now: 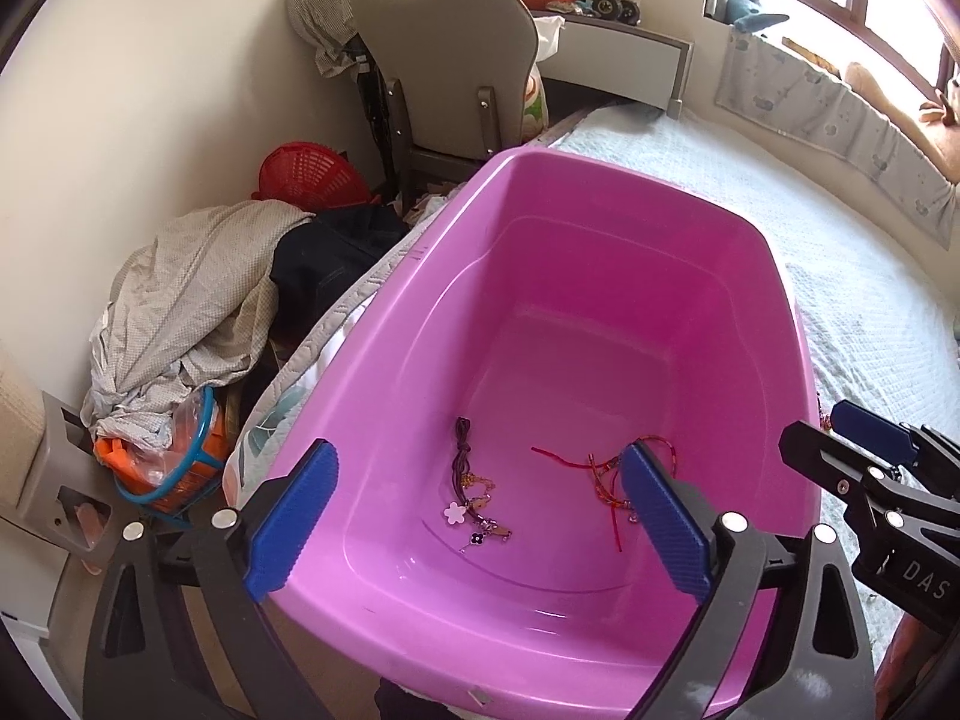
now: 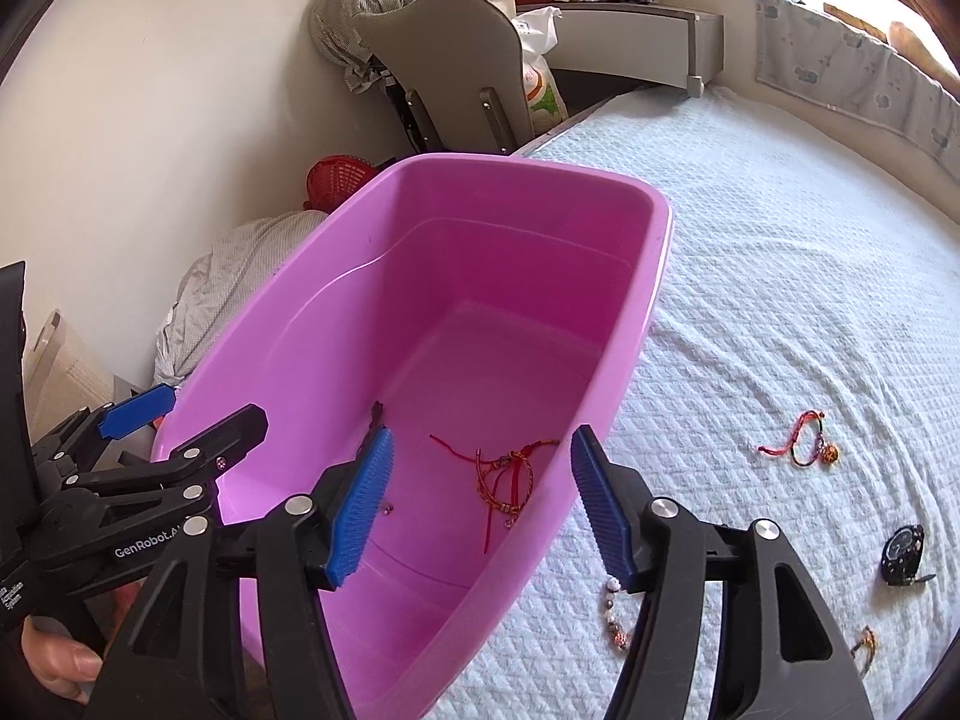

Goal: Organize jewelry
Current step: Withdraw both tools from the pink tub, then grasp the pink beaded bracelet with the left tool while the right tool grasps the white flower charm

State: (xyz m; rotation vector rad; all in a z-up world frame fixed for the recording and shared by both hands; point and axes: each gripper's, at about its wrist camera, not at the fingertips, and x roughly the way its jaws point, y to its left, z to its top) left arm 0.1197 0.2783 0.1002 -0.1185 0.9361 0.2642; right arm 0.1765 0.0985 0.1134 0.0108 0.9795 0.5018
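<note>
A pink plastic tub stands on the bed. On its floor lie a dark cord necklace with flower charms and a tangle of red string bracelets. My left gripper hovers over the tub's near end, open wide, nothing between its blue pads. My right gripper hangs above the red string bracelets, open and holding nothing. On the white cover to the right of the tub lie a red bracelet with a charm, a beaded bracelet and a black watch.
A grey chair, a red basket and heaped clothes crowd the floor left of the bed. A headboard shelf with clutter is at the far end. Another small bracelet lies near the right edge.
</note>
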